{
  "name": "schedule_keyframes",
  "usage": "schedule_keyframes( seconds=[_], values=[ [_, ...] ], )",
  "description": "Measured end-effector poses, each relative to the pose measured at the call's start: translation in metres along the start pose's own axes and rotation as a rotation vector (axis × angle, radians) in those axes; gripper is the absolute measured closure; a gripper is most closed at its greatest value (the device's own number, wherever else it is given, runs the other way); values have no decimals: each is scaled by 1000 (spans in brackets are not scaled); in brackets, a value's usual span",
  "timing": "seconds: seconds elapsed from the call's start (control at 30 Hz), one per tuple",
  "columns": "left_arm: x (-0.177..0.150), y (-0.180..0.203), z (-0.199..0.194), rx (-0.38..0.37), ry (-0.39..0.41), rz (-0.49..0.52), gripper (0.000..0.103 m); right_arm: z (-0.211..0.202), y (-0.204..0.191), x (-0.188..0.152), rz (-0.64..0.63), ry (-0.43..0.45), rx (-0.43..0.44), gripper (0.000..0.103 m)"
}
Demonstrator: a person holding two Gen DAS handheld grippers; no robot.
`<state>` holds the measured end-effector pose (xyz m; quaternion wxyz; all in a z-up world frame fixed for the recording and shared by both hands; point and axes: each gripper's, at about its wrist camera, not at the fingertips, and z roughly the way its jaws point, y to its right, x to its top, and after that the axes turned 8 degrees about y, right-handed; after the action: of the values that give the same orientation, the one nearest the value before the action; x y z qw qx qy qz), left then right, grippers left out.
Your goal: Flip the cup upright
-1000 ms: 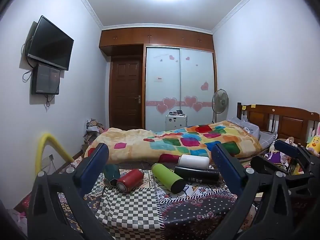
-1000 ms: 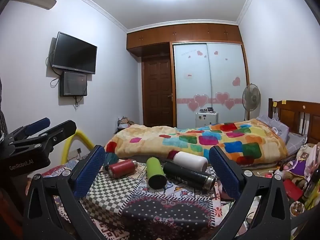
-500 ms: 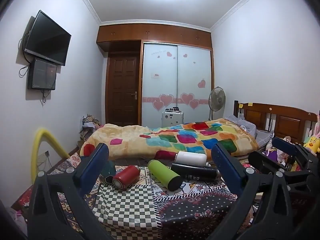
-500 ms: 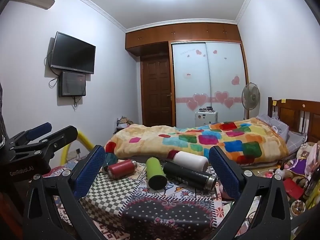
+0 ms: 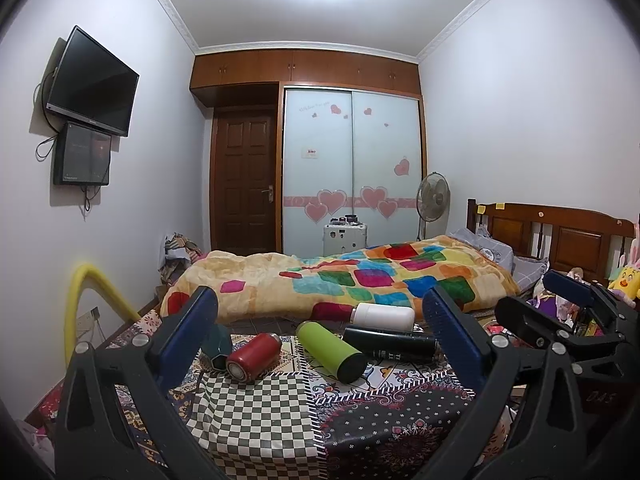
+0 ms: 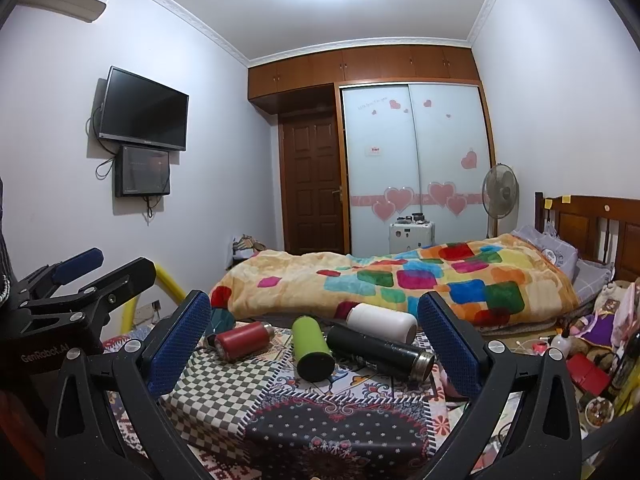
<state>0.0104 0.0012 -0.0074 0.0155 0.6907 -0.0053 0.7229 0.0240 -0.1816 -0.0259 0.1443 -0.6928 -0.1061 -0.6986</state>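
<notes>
Several cups lie on their sides on a patterned cloth table [image 5: 256,412]: a teal cup [image 5: 216,346], a red cup [image 5: 253,357], a green cup [image 5: 330,345], a black flask [image 5: 390,345] and a white cup [image 5: 384,317]. They also show in the right wrist view: teal [image 6: 222,320], red [image 6: 242,340], green [image 6: 311,348], black [image 6: 380,351], white [image 6: 382,323]. My left gripper [image 5: 318,340] is open and empty, short of the cups. My right gripper [image 6: 314,342] is open and empty, also short of them.
A bed with a colourful quilt [image 5: 340,280] lies just behind the table. A yellow tube [image 5: 86,300] arches at the left. Clutter and toys [image 6: 592,344] sit at the right. The other gripper shows at each view's edge, on the right [image 5: 560,320] and on the left [image 6: 72,300].
Both views have shifted slightly. The left gripper has tilted up a little, so the cups sit lower and closer in its view. Nothing on the table has moved.
</notes>
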Motion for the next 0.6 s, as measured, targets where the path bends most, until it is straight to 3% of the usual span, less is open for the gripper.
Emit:
schedule_keyframes(
  seconds=[0.6],
  values=[
    [-2,1,4,3,9,11,0,1,1,1,4,2,-2,0]
  ],
)
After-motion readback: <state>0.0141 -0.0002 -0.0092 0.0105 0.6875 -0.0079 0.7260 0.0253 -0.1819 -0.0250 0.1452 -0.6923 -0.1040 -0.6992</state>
